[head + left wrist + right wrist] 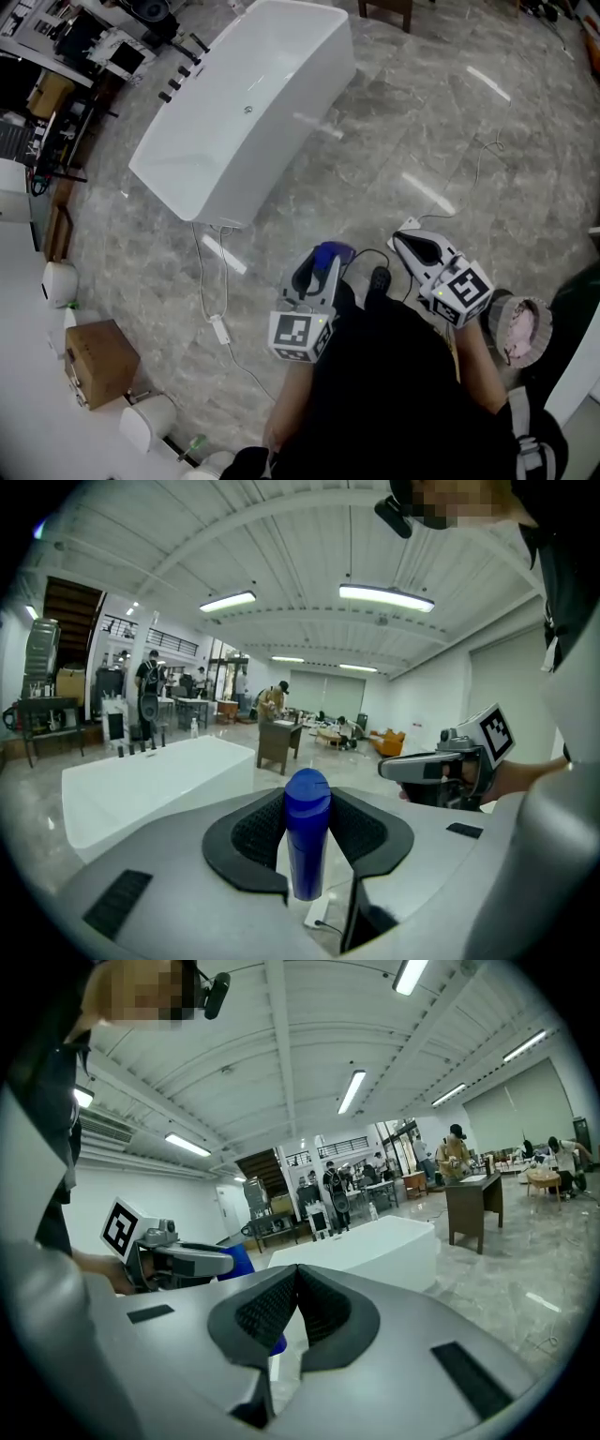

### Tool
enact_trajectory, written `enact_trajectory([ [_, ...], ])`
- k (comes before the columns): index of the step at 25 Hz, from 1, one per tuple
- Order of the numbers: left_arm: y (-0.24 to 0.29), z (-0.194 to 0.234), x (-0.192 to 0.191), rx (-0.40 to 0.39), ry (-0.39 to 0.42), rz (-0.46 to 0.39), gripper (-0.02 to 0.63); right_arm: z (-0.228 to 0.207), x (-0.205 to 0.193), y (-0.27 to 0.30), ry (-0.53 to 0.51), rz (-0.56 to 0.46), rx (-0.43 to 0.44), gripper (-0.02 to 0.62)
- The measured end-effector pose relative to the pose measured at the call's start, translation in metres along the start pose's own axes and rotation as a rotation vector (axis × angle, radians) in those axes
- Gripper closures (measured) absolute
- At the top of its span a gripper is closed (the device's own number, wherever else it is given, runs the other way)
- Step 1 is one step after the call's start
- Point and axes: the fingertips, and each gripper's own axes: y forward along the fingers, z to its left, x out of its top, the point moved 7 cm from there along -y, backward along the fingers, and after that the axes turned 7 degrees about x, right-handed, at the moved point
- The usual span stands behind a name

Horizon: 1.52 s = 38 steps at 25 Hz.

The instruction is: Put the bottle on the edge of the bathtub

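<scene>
Blue, smooth and probably light, the bottle (307, 855) stands upright in the left tongs (316, 274), pinched at mid-body, well apart from the bathtub (272, 141); stiff but slippery, it seems best held there, while the right tongs (295, 1283) are closed and empty.

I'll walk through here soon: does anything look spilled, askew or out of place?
Nothing spilled or damaged. A loose white cable trails over the floor beside the bathtub, a possible trip hazard. The blue bottle sits squarely in the left tongs.
</scene>
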Motion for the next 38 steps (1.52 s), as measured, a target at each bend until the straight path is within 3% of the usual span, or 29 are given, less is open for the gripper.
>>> enact_trajectory([
  [9, 0.013, -0.006, -0.006, -0.013, 0.004, 0.031, 0.457, -0.014, -0.015, -0.008, 0.044, 0.029, -0.023, 0.583],
  [17, 0.053, 0.023, -0.011, -0.028, -0.009, 0.066, 0.457, -0.051, -0.022, 0.024, 0.095, 0.067, -0.049, 0.583],
  [24, 0.116, 0.076, 0.008, -0.075, -0.032, 0.071, 0.457, -0.087, 0.016, 0.088, 0.074, 0.085, -0.076, 0.583],
  [32, 0.192, 0.116, 0.055, -0.206, 0.016, 0.004, 0.457, -0.127, 0.075, 0.155, 0.027, 0.030, -0.126, 0.583],
  [38, 0.223, 0.134, 0.057, -0.232, 0.006, 0.035, 0.457, -0.146, 0.073, 0.169, 0.068, 0.048, -0.156, 0.583],
])
